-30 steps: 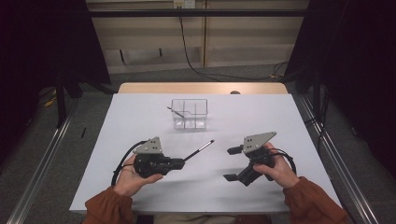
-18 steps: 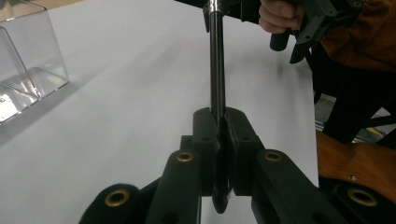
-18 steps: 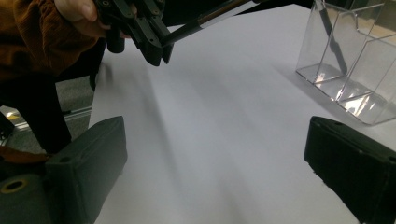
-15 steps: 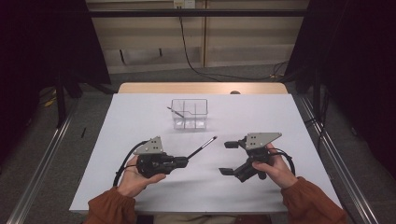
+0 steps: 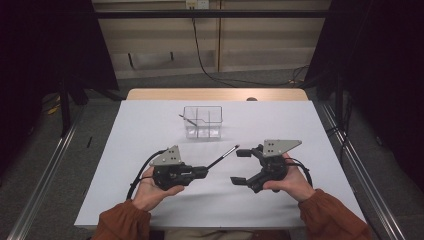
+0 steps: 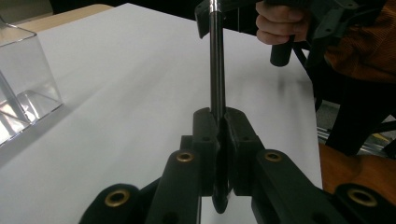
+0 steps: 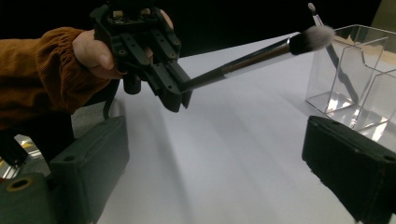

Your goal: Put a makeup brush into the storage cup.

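the left claw (image 5: 200, 172) is clenched on the brush (image 5: 223, 156) by the tail of its handle, holding it clear above the desk (image 5: 140, 130). the brush's long axis runs up and to the right, away from the person, bristle tip pointing toward the clear box (image 5: 202, 121) and ending just beside the right claw's (image 5: 241, 167) upper jaw. the right claw stands released, jaws wide, nothing between them. it is the nearer one to the free end, so i'd guess a handover or regrip comes next. a second brush (image 5: 188, 120) leans in the box.
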Demonstrator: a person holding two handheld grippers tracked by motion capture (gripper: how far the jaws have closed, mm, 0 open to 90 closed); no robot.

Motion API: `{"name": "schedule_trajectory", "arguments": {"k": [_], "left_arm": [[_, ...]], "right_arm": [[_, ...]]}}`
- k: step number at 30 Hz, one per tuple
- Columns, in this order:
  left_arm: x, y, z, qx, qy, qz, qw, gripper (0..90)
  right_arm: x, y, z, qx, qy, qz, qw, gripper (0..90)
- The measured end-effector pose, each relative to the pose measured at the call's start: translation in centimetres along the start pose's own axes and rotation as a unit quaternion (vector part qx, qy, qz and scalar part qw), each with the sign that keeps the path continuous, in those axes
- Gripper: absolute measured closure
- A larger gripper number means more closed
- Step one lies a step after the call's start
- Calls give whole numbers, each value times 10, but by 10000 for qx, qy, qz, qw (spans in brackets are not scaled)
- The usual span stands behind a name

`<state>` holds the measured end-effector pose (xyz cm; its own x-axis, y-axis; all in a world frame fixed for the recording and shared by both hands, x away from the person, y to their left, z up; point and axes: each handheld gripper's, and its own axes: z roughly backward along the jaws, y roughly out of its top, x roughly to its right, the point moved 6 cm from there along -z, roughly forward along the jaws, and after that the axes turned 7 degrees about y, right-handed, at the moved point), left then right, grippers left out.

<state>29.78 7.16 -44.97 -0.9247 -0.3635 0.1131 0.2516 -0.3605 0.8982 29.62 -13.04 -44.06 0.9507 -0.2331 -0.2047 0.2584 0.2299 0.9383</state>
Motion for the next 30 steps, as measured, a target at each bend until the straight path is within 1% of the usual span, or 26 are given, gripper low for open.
{"name": "schedule_trajectory", "arguments": {"k": [2, 5, 7, 12, 14, 18, 20, 21, 25, 30], "left_arm": [[0, 1, -3, 2, -8, -27, 10000, 841], [2, 1, -5, 7, -48, -34, 10000, 841], [3, 1, -6, -6, -57, -41, 10000, 841], [4, 0, -5, 4, -45, -47, 10000, 841], [4, 0, -5, -17, -39, -73, 10000, 840], [5, -1, -6, -38, -63, -66, 10000, 840], [6, -2, -7, -57, -81, -86, 9999, 841], [6, -2, -8, -55, -81, -99, 9999, 841], [7, -4, -10, -85, -90, -92, 9999, 841], [8, -6, -11, -122, -106, -139, 9998, 841]], "right_arm": [[1, 1, -1, 41, 18, -54, 10000, 91], [1, 3, -2, 78, 30, -92, 9999, 154], [1, 4, -3, 113, 84, -142, 9998, 230], [3, 6, -4, 174, 122, -217, 9995, 334], [3, 6, -3, 212, 172, -255, 9993, 425], [4, 7, -2, 261, 221, -295, 9990, 499], [5, 7, -1, 271, 215, -305, 9989, 520], [5, 7, -1, 276, 249, -315, 9988, 557], [4, 6, -2, 288, 328, -357, 9984, 634], [5, 4, -3, 285, 370, -426, 9980, 679]]}}
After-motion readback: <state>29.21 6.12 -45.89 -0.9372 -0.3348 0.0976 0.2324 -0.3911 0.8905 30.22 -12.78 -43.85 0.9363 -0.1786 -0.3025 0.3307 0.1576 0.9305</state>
